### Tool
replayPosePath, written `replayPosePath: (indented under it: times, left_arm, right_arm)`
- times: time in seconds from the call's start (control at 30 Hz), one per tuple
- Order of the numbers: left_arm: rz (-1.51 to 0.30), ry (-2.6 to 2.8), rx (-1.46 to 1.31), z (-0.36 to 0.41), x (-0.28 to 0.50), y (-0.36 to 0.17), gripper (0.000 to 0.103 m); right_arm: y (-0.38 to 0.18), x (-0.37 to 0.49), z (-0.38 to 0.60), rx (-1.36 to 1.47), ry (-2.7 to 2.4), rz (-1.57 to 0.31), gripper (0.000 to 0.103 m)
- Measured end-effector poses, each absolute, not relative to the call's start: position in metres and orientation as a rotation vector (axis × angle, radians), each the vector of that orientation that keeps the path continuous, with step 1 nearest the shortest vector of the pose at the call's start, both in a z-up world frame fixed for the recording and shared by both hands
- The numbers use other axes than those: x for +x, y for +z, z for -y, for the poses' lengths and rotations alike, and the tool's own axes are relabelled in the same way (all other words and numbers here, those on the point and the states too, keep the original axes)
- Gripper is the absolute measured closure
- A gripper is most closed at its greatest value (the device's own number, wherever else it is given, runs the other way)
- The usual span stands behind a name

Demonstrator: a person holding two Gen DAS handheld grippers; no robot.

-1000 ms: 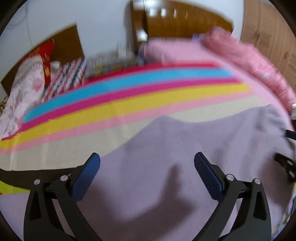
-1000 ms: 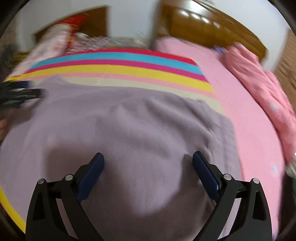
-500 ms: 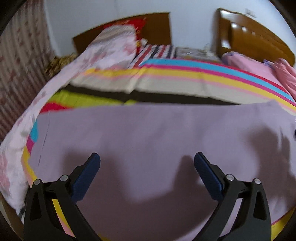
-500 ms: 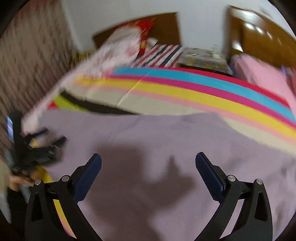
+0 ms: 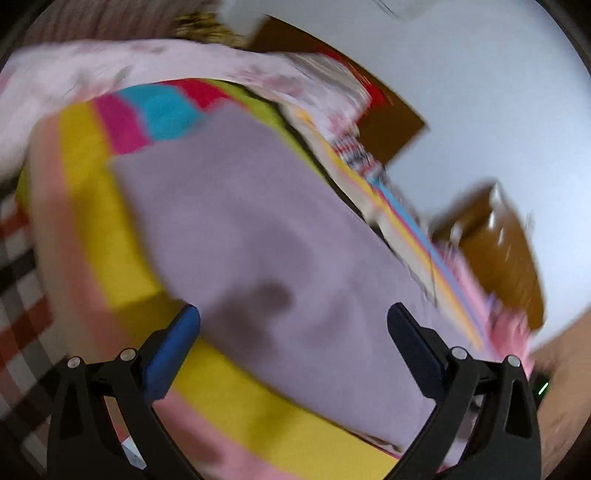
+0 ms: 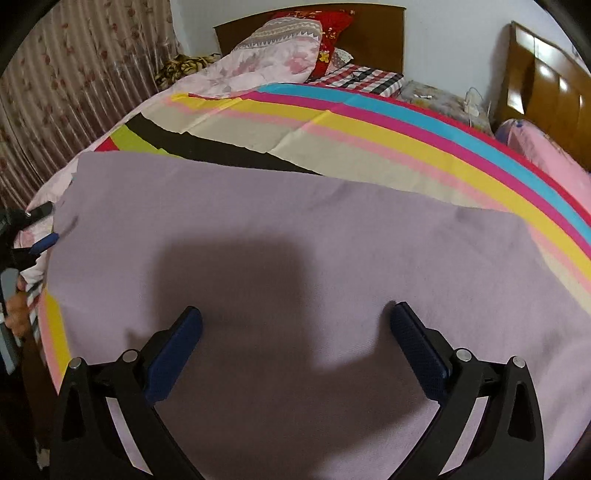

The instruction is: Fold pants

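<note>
Lilac pants (image 6: 280, 236) lie spread flat on a striped bedsheet (image 6: 369, 136). My right gripper (image 6: 295, 332) is open and empty, hovering just above the pants near their front edge. My left gripper (image 5: 293, 332) is open and empty, tilted above the left end of the pants (image 5: 251, 221); this view is motion blurred. The left gripper also shows in the right wrist view (image 6: 35, 230) at the pants' left end, beside the fabric edge.
A floral quilt (image 6: 266, 59) and red pillow (image 6: 332, 33) lie at the bed's head by a wooden headboard (image 6: 373, 33). A pink quilt (image 6: 546, 158) is at right. Curtains (image 6: 74, 81) hang on the left. Checked fabric (image 5: 18, 332) lies beside the bed.
The left gripper has swung left and rolled, now over the pants' left end. The right gripper has turned to face the bed's head. Both stay open.
</note>
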State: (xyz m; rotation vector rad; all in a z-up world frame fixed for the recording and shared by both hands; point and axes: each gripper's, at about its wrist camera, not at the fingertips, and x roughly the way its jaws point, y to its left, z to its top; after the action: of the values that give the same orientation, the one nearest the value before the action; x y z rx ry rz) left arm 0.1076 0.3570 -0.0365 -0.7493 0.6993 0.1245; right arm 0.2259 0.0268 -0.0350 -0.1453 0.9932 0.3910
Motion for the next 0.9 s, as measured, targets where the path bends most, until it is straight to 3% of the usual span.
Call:
replayPosePath:
  times: [0.23,0.4,0.5,0.53,0.57,0.83,0.9]
  left_arm:
    - [-0.662,0.180,-0.871,-0.414,0.086,-0.050,0.008]
    - [-0.662,0.167,-0.913,-0.420,0.091,-0.058,0.009]
    - [-0.645,0.160,-0.909,-0.419,0.090,-0.049,0.008]
    - [-0.642,0.164,-0.904,-0.419,0.088,-0.046,0.008]
    - [-0.638,0.174,-0.901,-0.420,0.085,-0.043,0.008]
    - [-0.680,0.160,-0.945,-0.432,0.070,-0.041,0.002]
    - [-0.693,0.146,-0.979,-0.435,0.072,-0.048,0.002]
  right_arm:
    - [-0.010,0.219,-0.061,-0.235,0.367,-0.892,0.004]
    - [0.020,0.203,-0.168,-0.351,0.707,-0.787,0.004]
    - [0.014,0.186,-0.246,-0.510,0.886,-0.729,0.018]
    - [0.008,0.183,-0.267,-0.564,0.922,-0.721,0.029]
    - [-0.001,0.180,-0.290,-0.618,0.956,-0.728,0.033]
    - [-0.045,0.185,-0.355,-0.861,0.987,-0.722,0.034]
    - [-0.042,0.185,-0.356,-0.863,1.004,-0.697,0.049]
